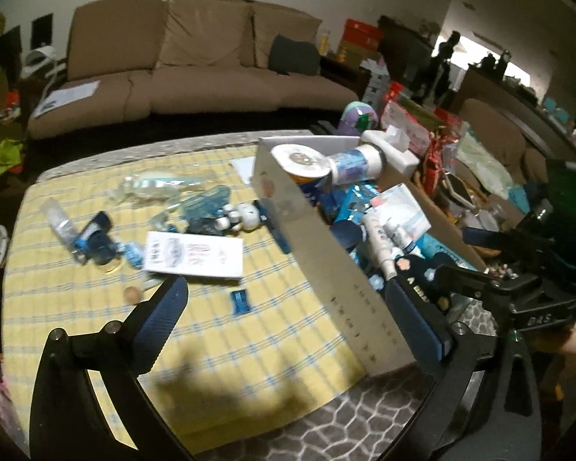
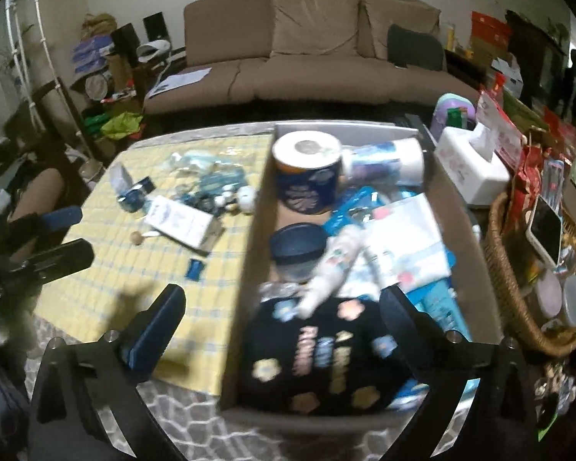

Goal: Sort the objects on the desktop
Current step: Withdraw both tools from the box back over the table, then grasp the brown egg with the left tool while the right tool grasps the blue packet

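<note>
A cardboard box (image 1: pixel 318 253) stands on the yellow checked cloth (image 1: pixel 96 319), filled with a toilet roll (image 2: pixel 307 169), a white tube (image 2: pixel 334 269), a dark lidded jar (image 2: pixel 297 246) and a black flowered pouch (image 2: pixel 318 361). Loose on the cloth lie a flat white carton (image 1: pixel 194 255), a small blue packet (image 1: pixel 241 301), a wooden ball (image 1: pixel 131 294) and a white robot figure (image 1: pixel 245 215). My left gripper (image 1: pixel 288 307) hangs open above the cloth, beside the box's left wall. My right gripper (image 2: pixel 282 319) hovers open over the box's near end, gripping nothing.
A wicker basket (image 2: pixel 510 288) holding a phone (image 2: pixel 545 226) and jars sits right of the box. A white tissue box (image 2: pixel 468 161) stands behind it. A brown sofa (image 2: pixel 307 57) lies beyond the table. Grey patterned cover (image 1: pixel 364 415) shows at the near table edge.
</note>
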Demonstrator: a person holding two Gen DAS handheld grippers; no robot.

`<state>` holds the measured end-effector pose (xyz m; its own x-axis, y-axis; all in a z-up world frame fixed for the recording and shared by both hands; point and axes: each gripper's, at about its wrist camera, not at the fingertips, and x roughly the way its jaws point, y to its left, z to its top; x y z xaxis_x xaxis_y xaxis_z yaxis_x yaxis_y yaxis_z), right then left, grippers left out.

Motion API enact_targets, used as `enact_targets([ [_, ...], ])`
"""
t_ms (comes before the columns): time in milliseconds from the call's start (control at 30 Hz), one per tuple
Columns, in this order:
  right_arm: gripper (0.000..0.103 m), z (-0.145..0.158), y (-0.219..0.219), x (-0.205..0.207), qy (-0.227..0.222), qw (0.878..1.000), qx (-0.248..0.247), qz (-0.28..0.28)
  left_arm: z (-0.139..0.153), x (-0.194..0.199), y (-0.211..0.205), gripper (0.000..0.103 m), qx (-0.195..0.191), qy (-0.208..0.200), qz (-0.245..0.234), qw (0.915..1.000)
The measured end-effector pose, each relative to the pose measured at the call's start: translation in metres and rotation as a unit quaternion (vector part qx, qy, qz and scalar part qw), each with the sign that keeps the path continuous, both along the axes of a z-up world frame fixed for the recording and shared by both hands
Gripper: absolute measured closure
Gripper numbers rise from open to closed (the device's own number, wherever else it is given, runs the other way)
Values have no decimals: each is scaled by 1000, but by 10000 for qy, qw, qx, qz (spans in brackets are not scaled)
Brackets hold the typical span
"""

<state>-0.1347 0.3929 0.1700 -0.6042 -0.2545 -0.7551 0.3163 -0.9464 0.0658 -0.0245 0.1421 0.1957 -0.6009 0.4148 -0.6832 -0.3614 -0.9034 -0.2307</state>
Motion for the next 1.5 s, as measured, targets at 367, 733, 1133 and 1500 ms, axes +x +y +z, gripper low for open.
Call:
enact_targets([
  [367, 0, 16, -50, 45, 107, 9998, 11, 151, 9, 40, -54, 0, -62, 76, 371, 9993],
  [733, 0, -6, -97, 60, 9, 9992, -86, 398, -26, 57, -141, 0, 50, -95, 827, 9965],
  [1133, 0, -71, -144, 29, -292, 9957, -523, 707, -99, 25, -193, 0, 98, -565, 1039, 9929],
  [1500, 23, -145, -154, -20, -368, 9988, -282, 137, -141, -33, -161, 19, -205, -516, 1001, 9934],
])
